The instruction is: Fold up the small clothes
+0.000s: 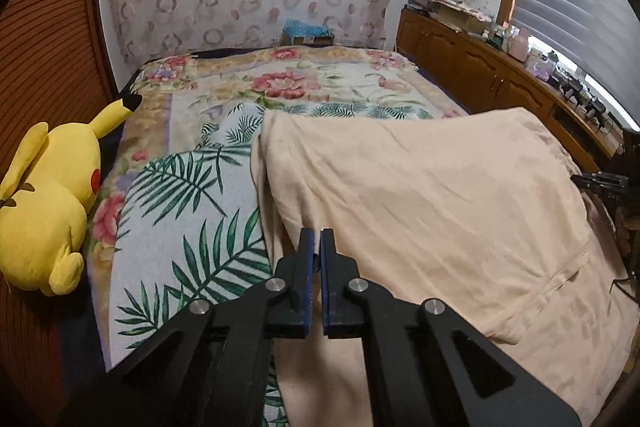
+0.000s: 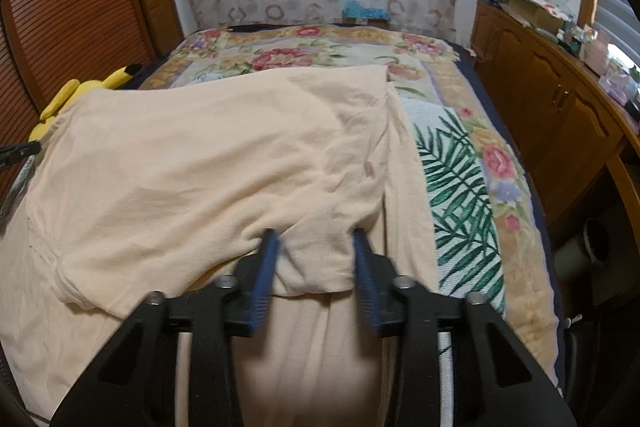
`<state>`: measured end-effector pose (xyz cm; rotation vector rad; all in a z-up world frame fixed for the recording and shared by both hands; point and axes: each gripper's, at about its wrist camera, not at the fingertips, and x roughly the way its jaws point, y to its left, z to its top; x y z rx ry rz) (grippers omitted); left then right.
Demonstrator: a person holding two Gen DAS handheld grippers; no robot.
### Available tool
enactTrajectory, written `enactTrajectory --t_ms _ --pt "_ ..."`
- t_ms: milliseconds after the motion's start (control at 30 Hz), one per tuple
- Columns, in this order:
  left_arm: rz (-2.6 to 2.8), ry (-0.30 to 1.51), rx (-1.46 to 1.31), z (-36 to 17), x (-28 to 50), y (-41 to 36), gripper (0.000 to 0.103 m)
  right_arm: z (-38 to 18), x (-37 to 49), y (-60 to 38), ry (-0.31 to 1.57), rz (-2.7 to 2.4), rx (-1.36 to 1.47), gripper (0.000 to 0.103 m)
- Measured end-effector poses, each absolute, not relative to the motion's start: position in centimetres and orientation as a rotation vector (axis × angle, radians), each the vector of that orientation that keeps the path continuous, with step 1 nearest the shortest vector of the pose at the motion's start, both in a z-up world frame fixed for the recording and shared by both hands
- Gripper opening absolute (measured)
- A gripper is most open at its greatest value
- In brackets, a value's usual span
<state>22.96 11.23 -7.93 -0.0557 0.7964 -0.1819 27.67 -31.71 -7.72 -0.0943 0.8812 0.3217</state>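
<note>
Left wrist view shows the left gripper (image 1: 316, 239) at the near left edge of the peach garment (image 1: 420, 195), its jaws drawn together with only a thin slit between the blue pads; whether a thin fold of cloth is pinched there I cannot tell. In the right wrist view the right gripper (image 2: 316, 247) has its jaws at a middle width, standing on both sides of a bunched corner of the same garment (image 2: 200, 167), and the pads do not clearly press on it yet. The garment lies on the bed (image 2: 460, 187), spread from the near edge toward the far side, with an upper layer already turned over. It extends away from both grippers, so I judge the next fold must carry the near edge forward, with both hands about equally near. Further left, a yellow plush toy (image 1: 48, 203) lies beside the bed, and a wooden cabinet (image 1: 480, 75) runs along the right.
</note>
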Motion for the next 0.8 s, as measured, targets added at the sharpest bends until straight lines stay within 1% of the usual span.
enactTrajectory --t_ms 67,100,467,800 --pt "-0.177 0.779 -0.061 -7.3 22.9 11.3 0.0 -7.4 27.7 -32.0 0.871 0.34 -0.078 0.006" --pt "-0.175 0.766 -0.066 -6.9 22.8 11.4 0.0 -7.1 27.7 -32.2 0.858 0.347 -0.076 0.005" --pt "-0.162 0.685 -0.095 -4.6 21.2 12.0 0.0 -2.0 26.7 -33.7 0.737 0.374 -0.05 0.003" --pt "-0.172 0.615 -0.117 -2.4 16.8 11.9 0.0 1.2 24.0 -34.1 0.652 0.382 -0.077 0.003"
